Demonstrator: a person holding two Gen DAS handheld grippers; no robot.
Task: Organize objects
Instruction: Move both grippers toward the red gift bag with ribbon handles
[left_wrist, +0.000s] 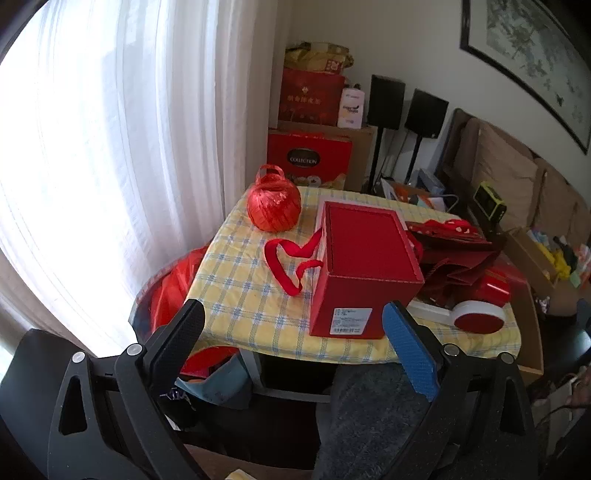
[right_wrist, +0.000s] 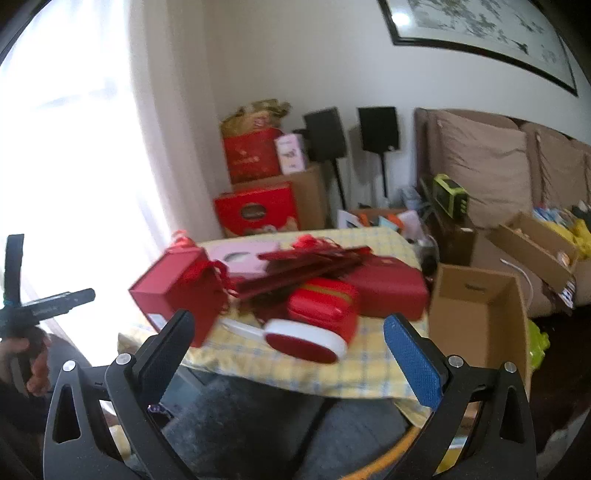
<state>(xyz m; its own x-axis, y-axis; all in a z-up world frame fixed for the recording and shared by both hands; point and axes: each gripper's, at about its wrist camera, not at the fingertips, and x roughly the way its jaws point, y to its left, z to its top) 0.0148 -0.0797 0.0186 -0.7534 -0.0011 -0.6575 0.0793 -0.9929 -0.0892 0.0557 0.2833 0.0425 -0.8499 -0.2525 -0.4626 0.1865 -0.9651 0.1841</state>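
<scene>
Sitting on the yellow checked tablecloth (left_wrist: 236, 295), the tall red cardboard gift box (left_wrist: 364, 273) is looking light, stiff and smooth-sided, best taken across its side walls; beside the box, left gripper (left_wrist: 291, 332) and right gripper (right_wrist: 288, 347) are gaping wide, holding nothing.

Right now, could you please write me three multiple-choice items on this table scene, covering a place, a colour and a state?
1. Where does the ball of red ribbon sit?
A. at the table's far corner by the curtain
B. inside the cardboard box
C. on the sofa

2. What colours is the checked tablecloth?
A. green and black
B. yellow and blue
C. plain white

3. How do the jaws of the left hand-held gripper stand?
A. shut on the ribbon
B. shut on the red box
C. open and empty

Answers: 1 A, it rests beside the curtain; 2 B, yellow with blue lines; 3 C, the fingers stand apart, holding nothing.
</scene>
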